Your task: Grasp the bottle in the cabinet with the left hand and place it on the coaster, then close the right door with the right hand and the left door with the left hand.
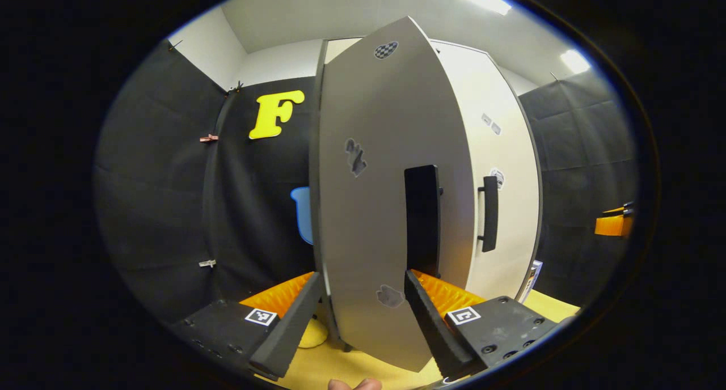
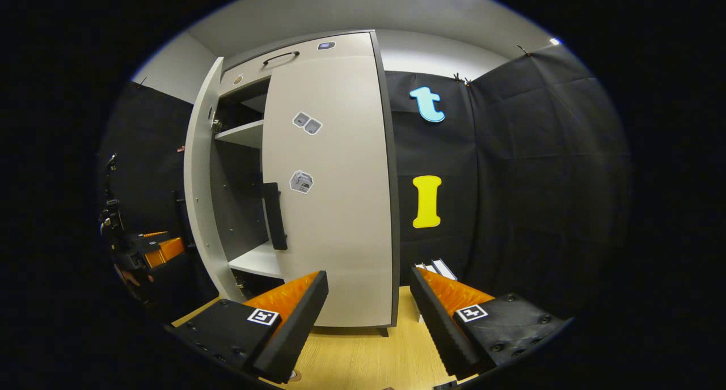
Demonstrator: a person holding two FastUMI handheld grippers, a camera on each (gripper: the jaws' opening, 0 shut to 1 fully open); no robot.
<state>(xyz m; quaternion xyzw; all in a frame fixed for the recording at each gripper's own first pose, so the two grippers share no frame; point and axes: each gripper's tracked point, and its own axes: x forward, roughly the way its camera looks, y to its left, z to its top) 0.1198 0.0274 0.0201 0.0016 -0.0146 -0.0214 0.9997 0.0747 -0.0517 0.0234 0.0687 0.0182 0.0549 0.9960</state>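
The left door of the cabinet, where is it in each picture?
Left gripper view: the left door stands ajar in the middle, between the left gripper fingers.
Right gripper view: left door seen edge-on, left of the opening.
Shared landmark: the right door with stickers.

The tall pale grey cabinet door (image 1: 385, 180) looks like smooth, matt laminated board, its black bar handle (image 1: 422, 220) like matt plastic. The yellowish wood-grain tabletop (image 2: 363, 356) has a faint sheen. The black booth wall (image 2: 539, 180) is dull cloth.
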